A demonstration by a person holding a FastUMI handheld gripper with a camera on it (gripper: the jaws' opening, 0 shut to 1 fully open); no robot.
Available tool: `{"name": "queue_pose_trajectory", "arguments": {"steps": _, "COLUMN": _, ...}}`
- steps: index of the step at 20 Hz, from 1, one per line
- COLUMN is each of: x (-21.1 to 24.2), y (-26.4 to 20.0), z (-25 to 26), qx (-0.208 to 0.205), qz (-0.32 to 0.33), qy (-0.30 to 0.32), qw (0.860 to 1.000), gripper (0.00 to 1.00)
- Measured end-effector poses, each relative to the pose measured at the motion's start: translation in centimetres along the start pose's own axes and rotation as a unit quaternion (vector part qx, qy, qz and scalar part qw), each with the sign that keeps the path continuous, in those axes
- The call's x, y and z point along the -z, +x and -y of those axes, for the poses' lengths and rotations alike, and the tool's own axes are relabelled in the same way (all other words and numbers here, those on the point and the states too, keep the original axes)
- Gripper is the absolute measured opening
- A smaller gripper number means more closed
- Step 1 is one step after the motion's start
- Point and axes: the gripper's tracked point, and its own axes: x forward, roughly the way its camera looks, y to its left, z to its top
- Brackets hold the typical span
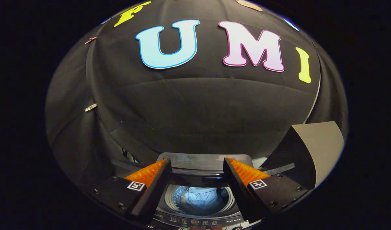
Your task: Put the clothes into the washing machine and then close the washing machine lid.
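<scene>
washer below, drum open, lid raised at back | clothes lie in drum, between and beyond jaws | gripper jaws apart, empty | step: loading looks done, dim view | next: reach lid, swing it down

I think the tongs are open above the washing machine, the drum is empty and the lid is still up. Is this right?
Not quite: the drum is not empty. In the gripper view a light blue garment lies inside it, seen between the fingers. The rest holds: the tongs are open above the washing machine, gripping nothing, and the lid is up.
</scene>
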Motion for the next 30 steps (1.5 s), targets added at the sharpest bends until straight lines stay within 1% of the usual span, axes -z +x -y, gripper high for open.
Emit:
{"name": "queue_pose_trajectory", "arguments": {"steps": 3, "x": 0.7, "y": -0.1, "z": 0.1, "qx": -0.001, "qz": -0.003, "qy": -0.001, "qw": 1.0, "gripper": 1.0}}
{"name": "queue_pose_trajectory", "arguments": {"steps": 6, "x": 2.0, "y": -0.1, "z": 0.0, "qx": -0.002, "qz": -0.025, "qy": 0.007, "qw": 1.0, "gripper": 1.0}}
{"name": "queue_pose_trajectory", "arguments": {"steps": 8, "x": 4.5, "y": 0.5, "z": 0.4, "qx": 0.004, "qz": -0.063, "qy": 0.003, "qw": 0.998, "gripper": 1.0}}
{"name": "queue_pose_trajectory", "arguments": {"steps": 12, "x": 11.2, "y": -0.1, "z": 1.9, "qx": 0.019, "qz": -0.13, "qy": 0.005, "qw": 0.991, "gripper": 0.99}}
{"name": "queue_pose_trajectory", "arguments": {"steps": 15, "x": 13.5, "y": -0.6, "z": 2.6, "qx": 0.028, "qz": -0.152, "qy": -0.001, "qw": 0.988, "gripper": 0.99}}
{"name": "queue_pose_trajectory", "arguments": {"steps": 18, "x": 12.7, "y": -1.6, "z": 2.2, "qx": 0.019, "qz": -0.142, "qy": -0.007, "qw": 0.99, "gripper": 0.99}}
{"name": "queue_pose_trajectory", "arguments": {"steps": 21, "x": 10.9, "y": -3.0, "z": 1.9, "qx": 0.013, "qz": -0.124, "qy": -0.01, "qw": 0.992, "gripper": 0.99}}
{"name": "queue_pose_trajectory", "arguments": {"steps": 24, "x": 7.2, "y": -4.6, "z": 1.9, "qx": 0.009, "qz": -0.088, "qy": -0.009, "qw": 0.996, "gripper": 0.98}}
{"name": "queue_pose_trajectory", "arguments": {"steps": 27, "x": 2.3, "y": -6.5, "z": 2.6, "qx": 0.008, "qz": -0.037, "qy": -0.001, "qw": 0.999, "gripper": 0.98}}
{"name": "queue_pose_trajectory", "arguments": {"steps": 30, "x": -2.9, "y": -9.8, "z": 3.3, "qx": 0.011, "qz": 0.022, "qy": 0.004, "qw": 1.0, "gripper": 0.98}}
